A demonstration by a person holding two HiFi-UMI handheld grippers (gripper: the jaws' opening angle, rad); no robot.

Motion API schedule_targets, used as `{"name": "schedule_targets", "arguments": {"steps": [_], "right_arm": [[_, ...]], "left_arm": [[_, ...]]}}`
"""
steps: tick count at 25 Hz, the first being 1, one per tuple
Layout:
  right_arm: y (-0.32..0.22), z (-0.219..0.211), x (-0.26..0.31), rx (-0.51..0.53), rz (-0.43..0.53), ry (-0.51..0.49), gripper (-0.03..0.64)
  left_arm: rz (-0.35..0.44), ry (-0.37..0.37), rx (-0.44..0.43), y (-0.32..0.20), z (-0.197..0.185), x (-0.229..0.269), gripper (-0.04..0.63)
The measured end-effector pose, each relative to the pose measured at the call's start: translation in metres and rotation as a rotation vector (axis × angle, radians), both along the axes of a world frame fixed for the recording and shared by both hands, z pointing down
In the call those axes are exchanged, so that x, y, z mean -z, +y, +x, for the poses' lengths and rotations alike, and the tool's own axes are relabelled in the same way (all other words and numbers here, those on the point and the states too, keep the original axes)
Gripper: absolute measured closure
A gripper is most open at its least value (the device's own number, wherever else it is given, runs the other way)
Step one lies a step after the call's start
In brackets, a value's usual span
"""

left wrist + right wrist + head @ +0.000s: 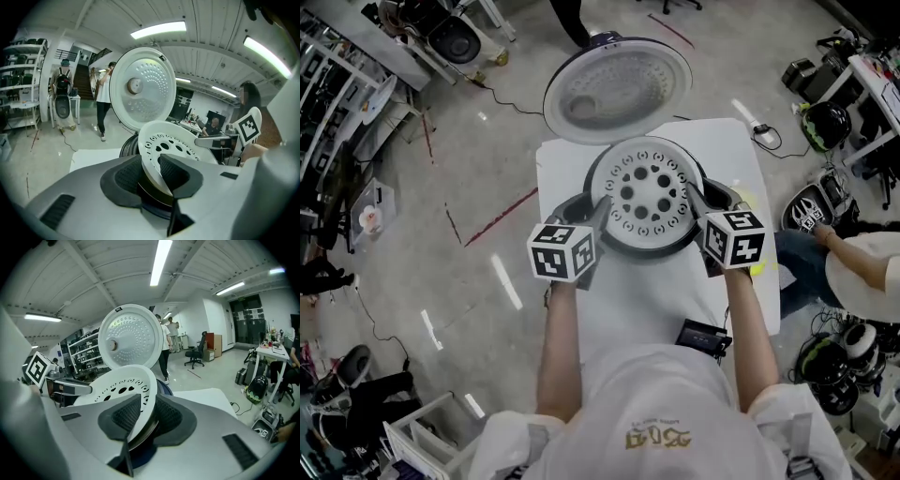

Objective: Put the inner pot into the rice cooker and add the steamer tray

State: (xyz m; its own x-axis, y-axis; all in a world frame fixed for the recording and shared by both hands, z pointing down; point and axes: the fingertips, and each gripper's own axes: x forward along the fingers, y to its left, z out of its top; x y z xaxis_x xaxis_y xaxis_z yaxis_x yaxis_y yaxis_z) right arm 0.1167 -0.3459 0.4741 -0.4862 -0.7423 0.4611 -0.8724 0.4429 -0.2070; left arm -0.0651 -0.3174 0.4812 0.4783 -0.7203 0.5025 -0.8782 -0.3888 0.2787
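Observation:
The white perforated steamer tray (647, 195) lies on top of the rice cooker (577, 204), whose round lid (617, 94) stands open behind it. My left gripper (602, 212) straddles the tray's left rim and my right gripper (694, 202) its right rim. In the left gripper view the tray's (174, 143) edge runs between the pads of the left gripper (151, 163) with a slight gap, and a dark pot rim shows beneath it. In the right gripper view the tray (121, 386) likewise sits loosely between the jaws of the right gripper (149, 405). Both are open.
The cooker stands on a small white table (733, 155), with a black device (703, 336) near its front edge. A seated person (861, 272) and gear lie at the right. Cables and shelving ring the floor. A person (103, 104) stands beyond the lid.

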Motion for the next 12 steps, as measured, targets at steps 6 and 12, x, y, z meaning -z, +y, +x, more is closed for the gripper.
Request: {"name": "schedule_targets", "arguments": {"steps": [6, 12], "right_arm": [[0.0037, -0.005, 0.0009, 0.008, 0.029, 0.058, 0.487], [0.0009, 0.0039, 0.0025, 0.0, 0.043, 0.071, 0.462]], "left_arm": [[0.012, -0.063, 0.007, 0.0048, -0.0025, -0.0026, 0.413], [0.032, -0.079, 0.031, 0.002, 0.0009, -0.0003, 0.399]]}}
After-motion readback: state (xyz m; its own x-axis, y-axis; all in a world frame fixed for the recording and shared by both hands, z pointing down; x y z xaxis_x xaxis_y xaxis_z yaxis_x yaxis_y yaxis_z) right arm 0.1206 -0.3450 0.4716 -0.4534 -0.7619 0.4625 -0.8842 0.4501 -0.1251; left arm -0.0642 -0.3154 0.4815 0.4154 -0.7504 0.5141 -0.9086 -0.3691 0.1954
